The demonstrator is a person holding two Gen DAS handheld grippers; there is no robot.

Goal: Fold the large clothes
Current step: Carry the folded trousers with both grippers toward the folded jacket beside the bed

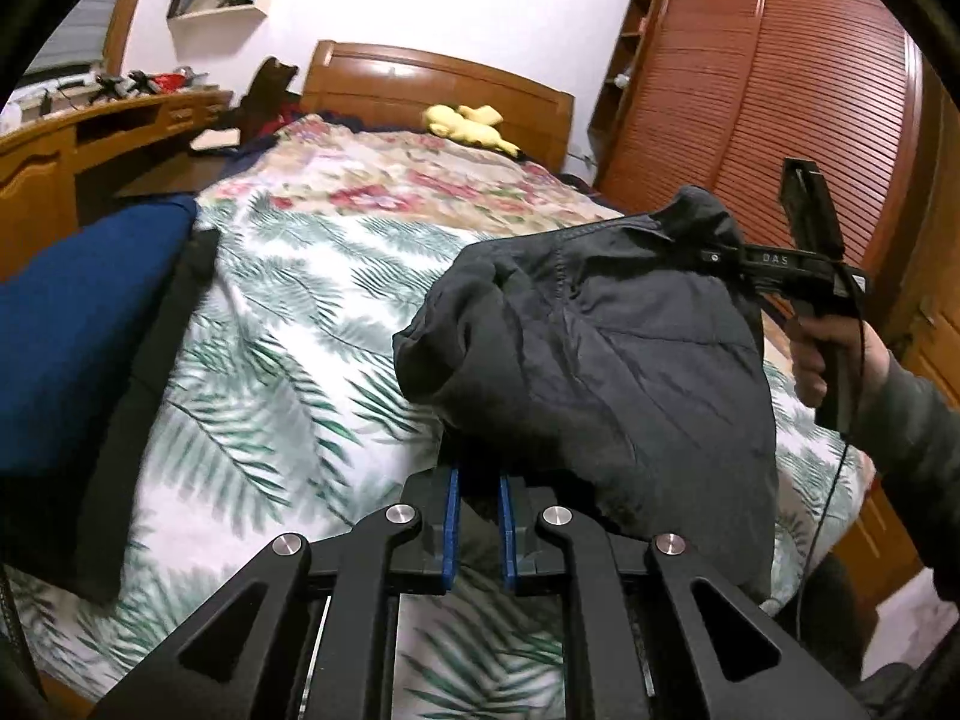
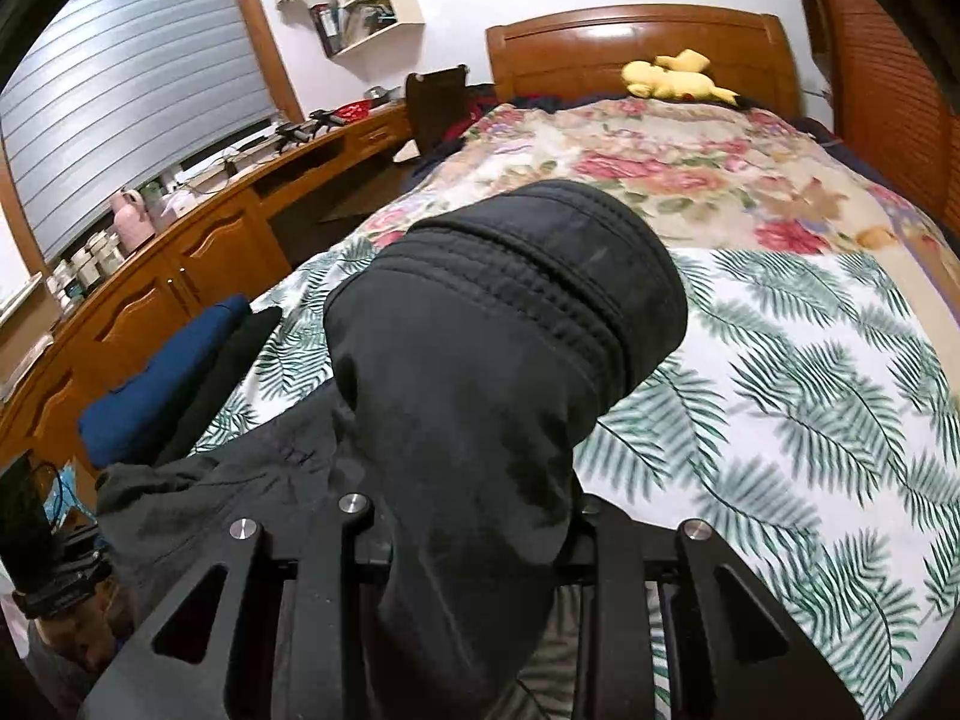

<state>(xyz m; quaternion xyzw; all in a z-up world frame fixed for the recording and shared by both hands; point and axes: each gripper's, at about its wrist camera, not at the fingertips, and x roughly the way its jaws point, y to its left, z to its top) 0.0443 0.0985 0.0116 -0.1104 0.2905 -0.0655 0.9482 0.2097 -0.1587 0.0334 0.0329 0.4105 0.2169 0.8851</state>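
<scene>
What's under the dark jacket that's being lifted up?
Under the dark jacket you can see the leaf-print bedspread. The bit of bed right below the hanging cloth is covered, so anything lying there is hidden. The jacket also hides the right gripper's jaws in its own view.

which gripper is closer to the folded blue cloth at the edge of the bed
Left. The blue cloth lies just left of the left gripper, which grips the dark jacket. The right gripper holds the jacket's far side, farther off.
</scene>
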